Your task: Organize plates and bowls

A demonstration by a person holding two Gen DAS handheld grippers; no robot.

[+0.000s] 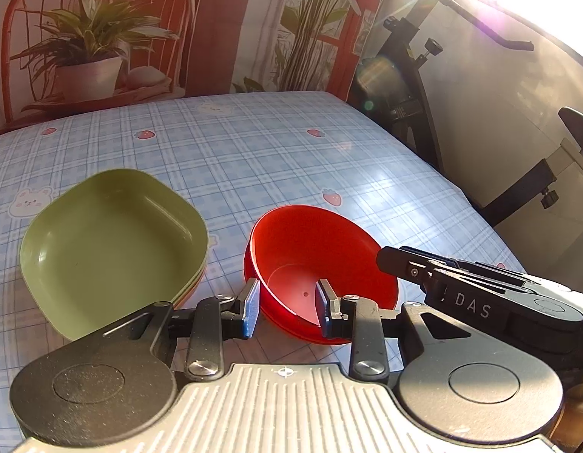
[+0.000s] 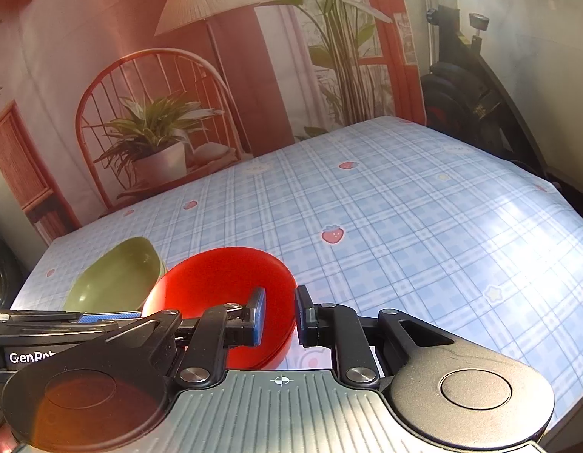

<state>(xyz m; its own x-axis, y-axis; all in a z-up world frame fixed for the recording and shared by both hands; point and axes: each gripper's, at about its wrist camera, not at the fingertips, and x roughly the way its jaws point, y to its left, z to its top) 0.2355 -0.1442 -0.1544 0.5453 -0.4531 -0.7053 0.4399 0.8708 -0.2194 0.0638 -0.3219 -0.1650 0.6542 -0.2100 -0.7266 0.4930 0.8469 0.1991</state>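
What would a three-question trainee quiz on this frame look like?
1. True or false: the green plate is the top of a stack.
2. How do the left tongs stand at the red bowl? A) both fingers inside it B) one finger on each side of its near rim C) both fingers outside it
3. Fill in: in the left wrist view, the red bowl sits to the ___ of the green plate.

Key: 1 true (other plate edges show beneath it); 2 B; 3 right.
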